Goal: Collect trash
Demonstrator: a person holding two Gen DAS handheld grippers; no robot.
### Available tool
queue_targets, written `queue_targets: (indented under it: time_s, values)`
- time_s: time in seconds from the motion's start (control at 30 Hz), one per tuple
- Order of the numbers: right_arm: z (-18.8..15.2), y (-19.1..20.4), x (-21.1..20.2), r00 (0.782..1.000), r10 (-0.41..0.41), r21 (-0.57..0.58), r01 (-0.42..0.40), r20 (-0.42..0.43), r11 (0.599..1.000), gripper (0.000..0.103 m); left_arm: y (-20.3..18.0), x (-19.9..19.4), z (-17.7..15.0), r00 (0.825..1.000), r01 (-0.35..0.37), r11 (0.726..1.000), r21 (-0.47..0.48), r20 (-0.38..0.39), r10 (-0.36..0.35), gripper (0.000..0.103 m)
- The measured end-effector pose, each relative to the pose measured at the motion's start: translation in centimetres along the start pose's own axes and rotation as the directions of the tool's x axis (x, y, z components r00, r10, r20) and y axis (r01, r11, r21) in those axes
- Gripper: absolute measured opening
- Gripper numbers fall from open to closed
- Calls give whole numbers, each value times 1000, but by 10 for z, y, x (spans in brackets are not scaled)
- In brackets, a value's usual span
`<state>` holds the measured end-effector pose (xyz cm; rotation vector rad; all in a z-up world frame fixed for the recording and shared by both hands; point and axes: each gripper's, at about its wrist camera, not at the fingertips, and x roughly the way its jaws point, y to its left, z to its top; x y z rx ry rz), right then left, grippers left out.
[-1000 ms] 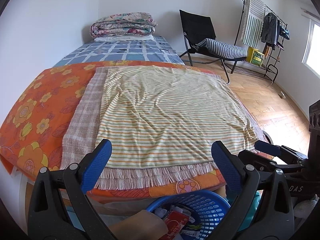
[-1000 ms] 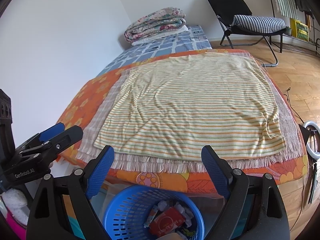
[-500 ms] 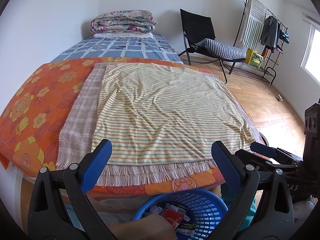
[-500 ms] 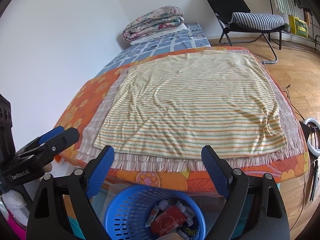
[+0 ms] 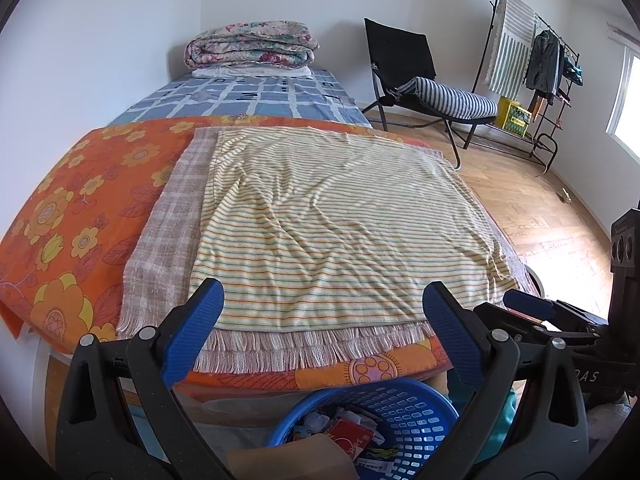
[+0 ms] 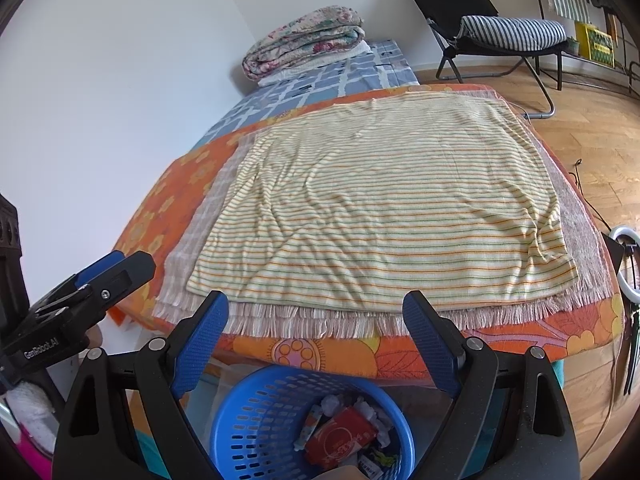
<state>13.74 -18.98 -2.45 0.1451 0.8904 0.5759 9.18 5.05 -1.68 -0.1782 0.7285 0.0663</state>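
Left gripper pitched down, jaws wide apart, nothing between the blue pads. Right gripper same: pitched down, jaws wide, empty. They sit side by side, each visible in the other's view.

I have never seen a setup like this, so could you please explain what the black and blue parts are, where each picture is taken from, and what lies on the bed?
There is no robot: a person holds hand-held tongs in each hand, each with a wide-angle camera looking along its two blue-padded fingers. One picture comes from the left tongs, the other from the right tongs; each also glimpses the other at its edge. Both stand open and hold nothing. On the bed lies a striped cloth over a fringed one, with a folded quilt at the far end. Below stands a blue basket holding trash.
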Motion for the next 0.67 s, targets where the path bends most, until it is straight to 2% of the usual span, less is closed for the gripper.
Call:
queue_targets:
  time_s: [0.67]
  values:
    - [-3,0,7,1000,6,-1,-6,-21,1000,89,6,-3,1,1000,-18,1000,9,5,18,101]
